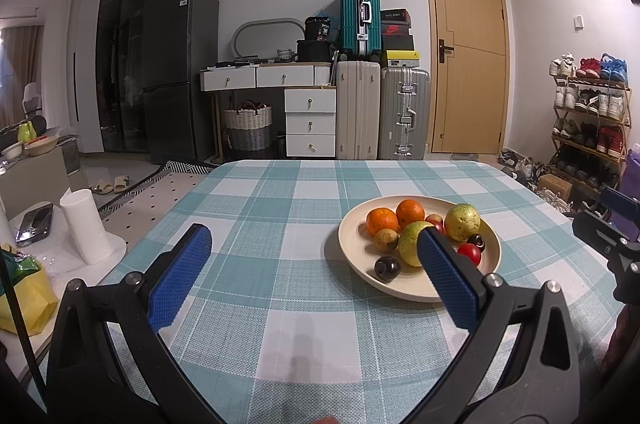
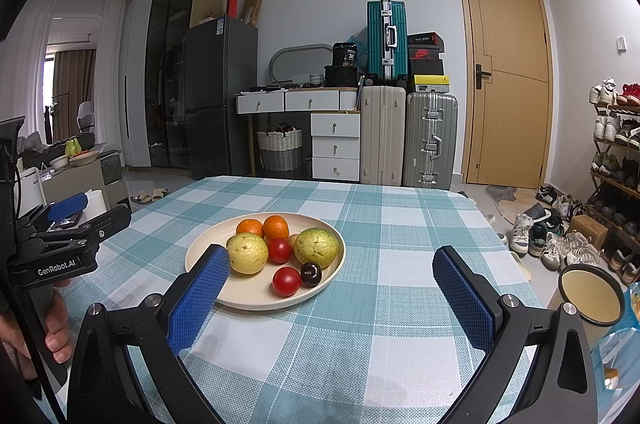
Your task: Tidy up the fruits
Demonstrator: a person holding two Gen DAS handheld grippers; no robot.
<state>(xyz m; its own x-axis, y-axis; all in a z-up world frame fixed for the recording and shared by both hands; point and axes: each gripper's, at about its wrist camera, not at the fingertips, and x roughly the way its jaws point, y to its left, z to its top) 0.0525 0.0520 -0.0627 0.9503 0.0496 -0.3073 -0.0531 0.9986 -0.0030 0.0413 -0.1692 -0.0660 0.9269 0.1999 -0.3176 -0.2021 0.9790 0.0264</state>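
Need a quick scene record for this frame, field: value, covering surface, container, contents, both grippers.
surface: table with teal checked cloth
container: cream plate, on the cloth
contents: two oranges, two yellow-green fruits, two red round fruits, dark plums; one small brownish fruit
left hand-held gripper: open, empty, above the cloth, near side of the plate
right hand-held gripper: open, empty, above the cloth, near the plate
off-table: cup at the right edge
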